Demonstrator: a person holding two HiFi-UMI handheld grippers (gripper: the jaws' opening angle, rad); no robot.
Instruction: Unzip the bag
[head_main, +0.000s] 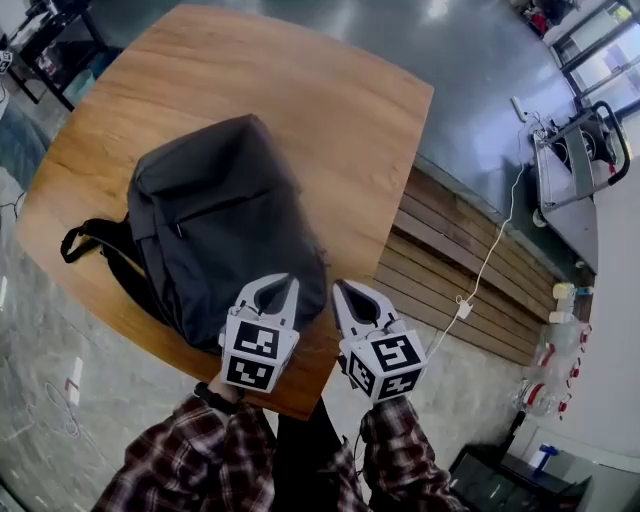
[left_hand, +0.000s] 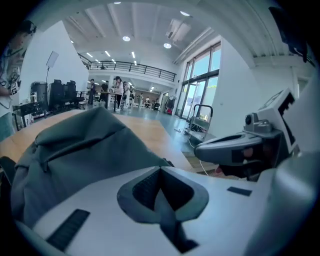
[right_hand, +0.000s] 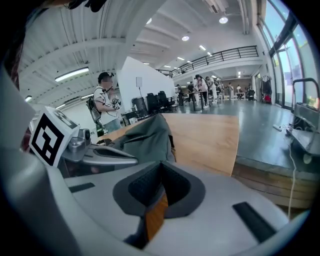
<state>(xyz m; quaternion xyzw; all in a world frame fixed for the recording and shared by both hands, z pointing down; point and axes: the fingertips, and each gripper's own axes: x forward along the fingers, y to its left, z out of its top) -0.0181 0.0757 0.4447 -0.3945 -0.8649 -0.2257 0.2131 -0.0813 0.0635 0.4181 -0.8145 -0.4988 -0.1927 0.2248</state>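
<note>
A dark grey backpack (head_main: 215, 225) lies flat on the round-cornered wooden table (head_main: 330, 100), its straps (head_main: 95, 240) trailing to the left. My left gripper (head_main: 275, 288) hovers over the bag's near end, shut with nothing between its jaws. My right gripper (head_main: 345, 290) is just to its right, beside the bag's near corner at the table edge, also shut and empty. In the left gripper view the backpack (left_hand: 80, 150) fills the left, beyond the closed left gripper (left_hand: 160, 169). The right gripper view shows the backpack (right_hand: 147, 137) ahead and left of the closed right gripper (right_hand: 161, 163).
A wooden plank step (head_main: 470, 270) runs along the table's right side, with a white cable and plug (head_main: 465, 308) lying on it. A metal cart (head_main: 575, 160) stands at the far right. Dark furniture (head_main: 50, 40) sits at the upper left. People stand far off in the hall.
</note>
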